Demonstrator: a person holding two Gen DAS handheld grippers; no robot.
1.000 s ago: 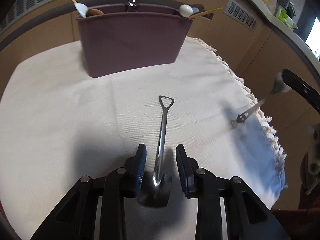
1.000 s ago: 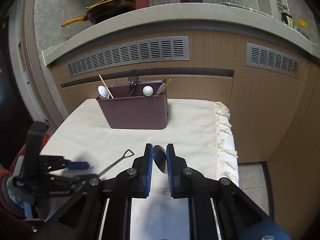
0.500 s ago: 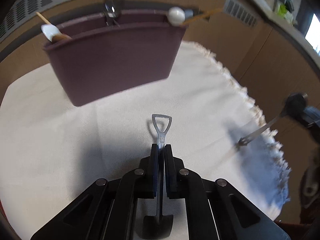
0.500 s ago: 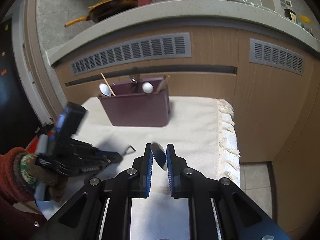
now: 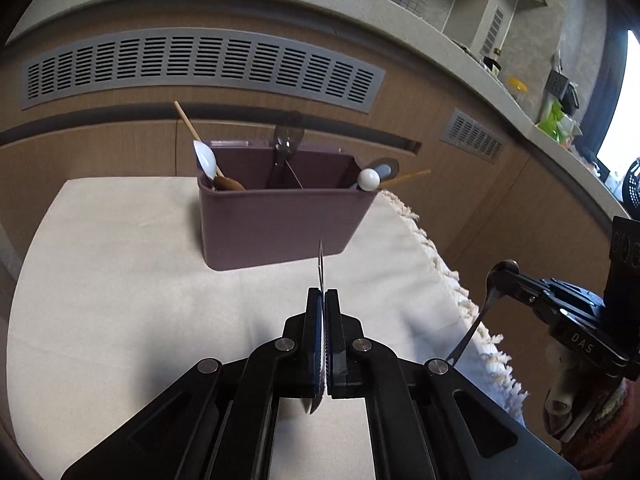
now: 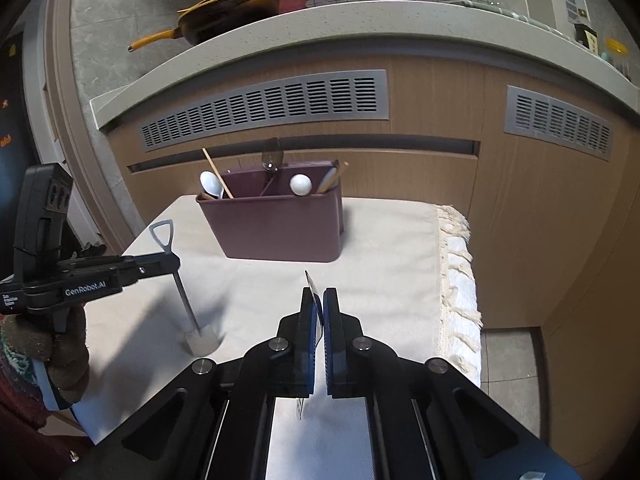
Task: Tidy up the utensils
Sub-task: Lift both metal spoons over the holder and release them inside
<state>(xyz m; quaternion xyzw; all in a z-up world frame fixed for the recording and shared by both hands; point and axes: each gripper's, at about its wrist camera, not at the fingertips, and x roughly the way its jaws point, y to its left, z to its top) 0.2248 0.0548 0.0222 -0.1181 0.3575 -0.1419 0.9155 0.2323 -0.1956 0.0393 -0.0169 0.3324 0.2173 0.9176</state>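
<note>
A maroon utensil caddy point(image 5: 276, 220) stands at the back of the cloth-covered table point(image 5: 120, 280), with several spoons and chopsticks in it; it also shows in the right wrist view point(image 6: 280, 228). My left gripper point(image 5: 323, 300) is shut on a shovel-shaped metal spoon point(image 6: 176, 276), held upright above the cloth, handle up. My right gripper point(image 6: 319, 300) is shut on a metal spoon point(image 5: 486, 304), lifted off the table near its right fringe.
Wooden cabinets with grey vents point(image 6: 264, 108) rise behind the table. A counter above carries a yellow-handled pan point(image 6: 224, 12). The cloth's fringed edge point(image 6: 456, 272) hangs at the right, with floor beyond.
My left gripper closed on the shovel spoon lying on the cloth and raised it upright. My right gripper kept its spoon and tilted a little.
</note>
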